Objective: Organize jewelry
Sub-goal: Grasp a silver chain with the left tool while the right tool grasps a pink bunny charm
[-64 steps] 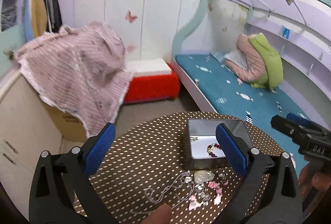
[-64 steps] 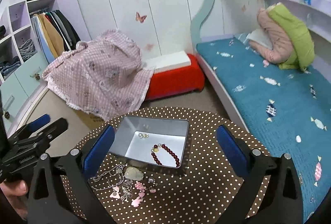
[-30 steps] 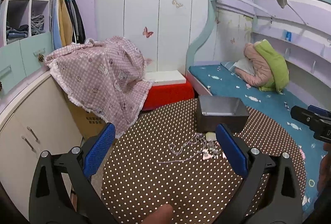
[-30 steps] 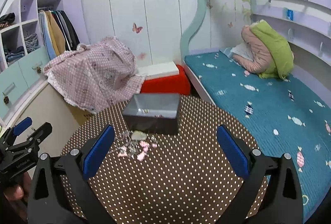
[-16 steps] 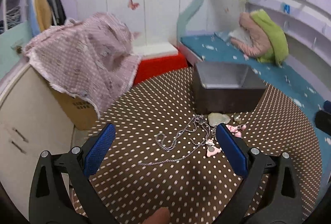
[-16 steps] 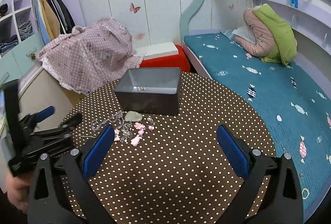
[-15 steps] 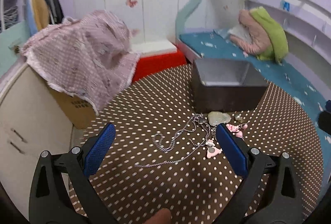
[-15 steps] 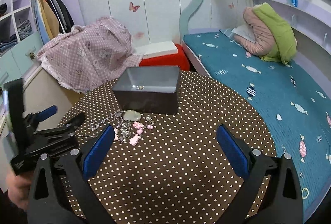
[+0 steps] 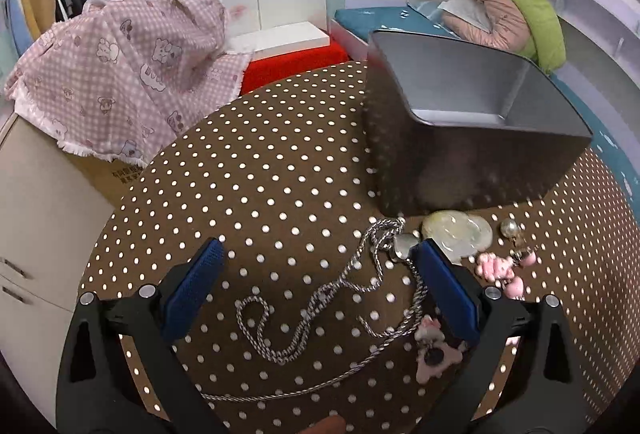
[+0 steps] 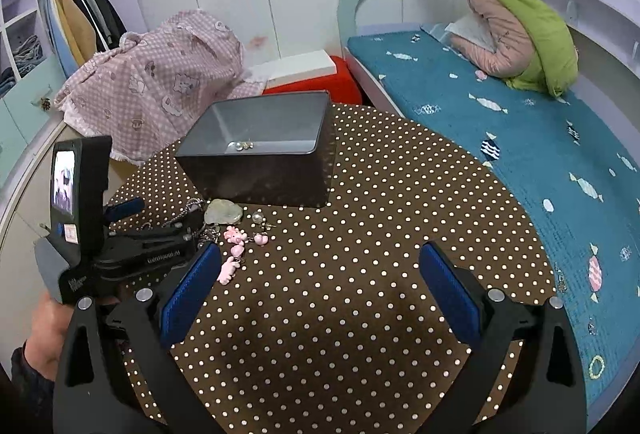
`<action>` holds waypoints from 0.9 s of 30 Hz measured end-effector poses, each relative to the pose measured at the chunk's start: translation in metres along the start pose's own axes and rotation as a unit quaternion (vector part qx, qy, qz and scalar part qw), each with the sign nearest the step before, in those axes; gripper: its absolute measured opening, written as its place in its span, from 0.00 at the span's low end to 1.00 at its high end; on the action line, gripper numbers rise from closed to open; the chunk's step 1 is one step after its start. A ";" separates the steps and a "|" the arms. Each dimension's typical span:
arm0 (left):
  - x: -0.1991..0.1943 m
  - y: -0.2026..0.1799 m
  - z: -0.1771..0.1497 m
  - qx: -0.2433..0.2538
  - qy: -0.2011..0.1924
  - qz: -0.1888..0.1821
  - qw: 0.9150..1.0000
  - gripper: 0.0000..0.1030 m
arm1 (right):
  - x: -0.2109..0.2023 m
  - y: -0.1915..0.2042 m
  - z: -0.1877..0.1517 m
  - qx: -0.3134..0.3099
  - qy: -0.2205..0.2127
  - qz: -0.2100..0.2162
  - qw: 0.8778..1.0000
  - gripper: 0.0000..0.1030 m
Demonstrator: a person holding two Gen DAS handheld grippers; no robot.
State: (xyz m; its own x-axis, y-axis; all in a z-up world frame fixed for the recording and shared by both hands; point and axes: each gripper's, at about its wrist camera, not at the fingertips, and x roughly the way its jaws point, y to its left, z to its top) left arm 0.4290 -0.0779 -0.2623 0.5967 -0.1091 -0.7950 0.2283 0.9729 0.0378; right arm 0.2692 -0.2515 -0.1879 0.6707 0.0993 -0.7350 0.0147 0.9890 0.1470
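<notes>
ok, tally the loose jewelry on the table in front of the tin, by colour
Silver chain: 1
Pale green stone pendant: 1
Pearl earring: 1
Pink charm pieces: about 4, tangled, so hard to separate
Total: about 7

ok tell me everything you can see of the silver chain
The silver chain is a thin twisted-link metal necklace lying loose in slack loops on the dotted cloth, in front of the tin. One end bunches by a small silver pendant; a long strand trails toward the camera. It lies between the open left gripper's fingers, ungripped. A pink charm lies against it.
</notes>
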 end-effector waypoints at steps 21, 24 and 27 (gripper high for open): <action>-0.038 0.030 -0.029 -0.012 -0.023 -0.085 0.996 0.02 | 0.070 0.065 -0.019 -0.095 0.066 0.020 0.993 0.59; -0.048 0.037 -0.036 -0.016 -0.027 -0.086 0.996 0.02 | 0.069 0.071 -0.022 -0.121 0.057 0.007 0.991 0.40; -0.059 0.042 -0.043 -0.024 -0.032 -0.090 0.995 0.02 | 0.065 0.068 -0.024 -0.129 0.054 0.009 0.990 0.14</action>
State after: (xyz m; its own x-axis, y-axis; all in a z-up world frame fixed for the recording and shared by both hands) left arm 0.3700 -0.0221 -0.2397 0.5984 -0.2934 -0.7456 0.2997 0.9450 -0.1313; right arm 0.2958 -0.1757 -0.2417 0.5860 0.1136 -0.8023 -0.1951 0.9808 -0.0037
